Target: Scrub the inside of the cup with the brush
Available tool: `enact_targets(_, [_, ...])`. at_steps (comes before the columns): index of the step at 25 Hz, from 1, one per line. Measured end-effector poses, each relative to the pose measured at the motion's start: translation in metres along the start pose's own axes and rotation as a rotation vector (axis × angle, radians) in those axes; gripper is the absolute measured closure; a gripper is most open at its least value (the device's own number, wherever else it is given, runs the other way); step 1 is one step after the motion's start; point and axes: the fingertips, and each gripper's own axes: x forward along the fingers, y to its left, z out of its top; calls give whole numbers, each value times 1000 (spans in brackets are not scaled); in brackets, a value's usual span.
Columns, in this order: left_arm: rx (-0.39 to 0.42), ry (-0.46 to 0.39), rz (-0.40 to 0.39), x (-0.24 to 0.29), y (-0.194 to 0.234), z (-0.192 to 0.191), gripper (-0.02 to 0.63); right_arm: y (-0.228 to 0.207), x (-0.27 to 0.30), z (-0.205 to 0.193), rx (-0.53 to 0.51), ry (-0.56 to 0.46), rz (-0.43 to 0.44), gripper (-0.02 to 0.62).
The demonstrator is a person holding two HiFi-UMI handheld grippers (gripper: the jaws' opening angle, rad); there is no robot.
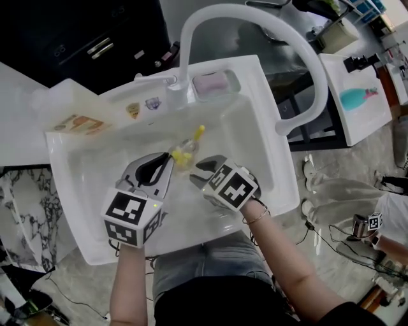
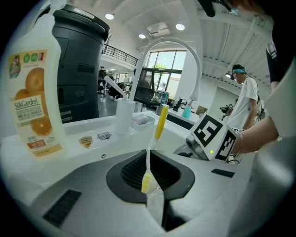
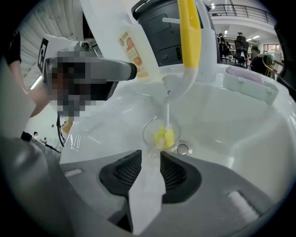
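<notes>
At a white sink [image 1: 255, 114], the left gripper [image 1: 167, 159] has its jaws nearly together on the wall of the clear cup [image 1: 183, 156], held low in the basin near the drain [image 3: 183, 149]. That thin pinch on slick plastic looks liable to slip. The yellow brush [image 1: 199, 132] stands loose in the cup, its handle leaning out. A nudge could tip it over the rim. The right gripper [image 1: 203, 173] hangs just beside it, jaws wide and empty. The basin is glossy under a tall arched faucet [image 1: 255, 16], with a detergent bottle [image 2: 34, 102] and a soap dish [image 1: 213, 83] on the ledge. Beyond is a bright open hall with other workbenches.
</notes>
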Motion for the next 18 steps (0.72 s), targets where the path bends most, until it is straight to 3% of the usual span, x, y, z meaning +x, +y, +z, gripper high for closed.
enact_targets(9, [7,10,-18,10,2,-8,587,-2,27,-13,17,67,11,468])
enact_targets(18, [21,33,-56,22,-1,-14,575,-11,41,-16,-47,111,-2,468])
